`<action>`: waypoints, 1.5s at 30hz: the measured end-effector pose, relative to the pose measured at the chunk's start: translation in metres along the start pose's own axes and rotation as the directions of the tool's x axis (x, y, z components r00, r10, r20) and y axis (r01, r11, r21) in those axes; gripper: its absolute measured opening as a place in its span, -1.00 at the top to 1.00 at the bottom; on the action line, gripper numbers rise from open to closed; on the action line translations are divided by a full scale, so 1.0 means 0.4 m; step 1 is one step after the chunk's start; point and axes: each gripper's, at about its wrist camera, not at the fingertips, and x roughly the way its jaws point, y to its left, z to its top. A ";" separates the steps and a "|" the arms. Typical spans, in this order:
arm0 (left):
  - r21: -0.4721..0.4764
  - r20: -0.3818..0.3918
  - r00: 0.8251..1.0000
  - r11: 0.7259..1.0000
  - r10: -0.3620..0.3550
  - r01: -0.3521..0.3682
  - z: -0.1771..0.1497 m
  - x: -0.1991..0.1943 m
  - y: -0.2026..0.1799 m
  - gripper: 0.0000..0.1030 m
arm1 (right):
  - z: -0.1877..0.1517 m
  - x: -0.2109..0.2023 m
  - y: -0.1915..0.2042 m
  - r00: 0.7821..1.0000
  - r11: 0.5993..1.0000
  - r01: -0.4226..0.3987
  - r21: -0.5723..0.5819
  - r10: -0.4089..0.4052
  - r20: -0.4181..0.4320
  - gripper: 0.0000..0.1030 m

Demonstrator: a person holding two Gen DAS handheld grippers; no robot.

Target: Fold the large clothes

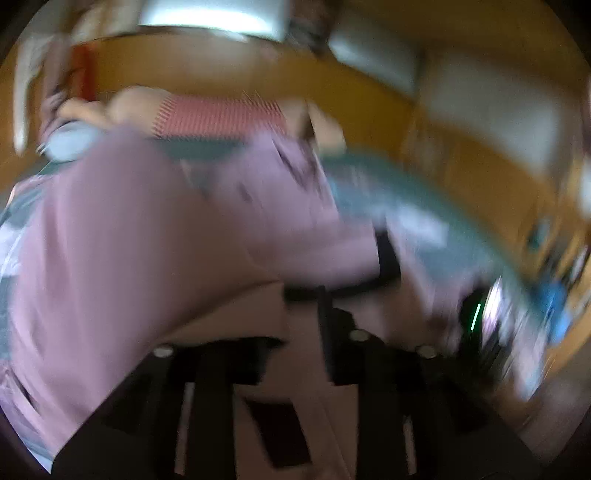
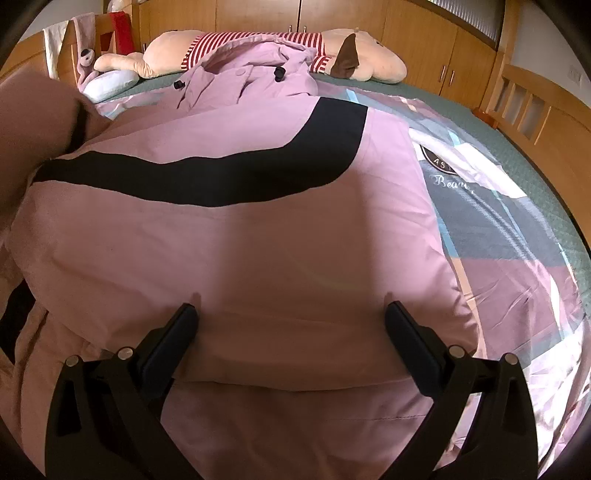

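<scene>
A large pink jacket with a curved black stripe lies spread on the bed, collar and black buttons at the far end. My right gripper is open, its fingers resting on the jacket's near part, nothing between them. The left wrist view is heavily blurred by motion. There the jacket shows as pink cloth, and my left gripper appears shut with pink fabric around its fingers. A raised pink fold of the jacket shows at the left edge of the right wrist view.
The bed has a patterned quilt over a green sheet. A big plush toy in a red-striped shirt and a pale blue pillow lie at the head. Wooden wardrobes and a wooden bed frame surround it.
</scene>
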 end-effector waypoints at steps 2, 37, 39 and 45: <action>0.101 -0.112 0.992 0.993 0.064 -0.053 -0.060 0.077 -0.087 -0.16 | -0.001 0.001 0.000 1.000 1.000 -0.002 0.001 0.002 -0.002 -0.97; -0.813 -0.041 0.990 0.572 0.137 -0.113 -0.161 -0.129 0.522 -0.79 | 0.007 -0.022 -0.007 0.999 0.999 -0.019 0.027 0.018 0.030 -0.97; -0.805 0.000 0.997 0.592 0.073 -0.044 -0.167 -0.110 0.511 -0.01 | 0.016 -0.066 -0.012 0.994 0.998 -0.040 0.047 0.035 0.100 -0.97; -0.731 0.155 0.984 0.661 -0.085 0.172 -0.124 -0.105 0.456 0.50 | 0.039 -0.205 -0.005 0.951 0.988 -0.143 0.061 0.120 0.286 -0.97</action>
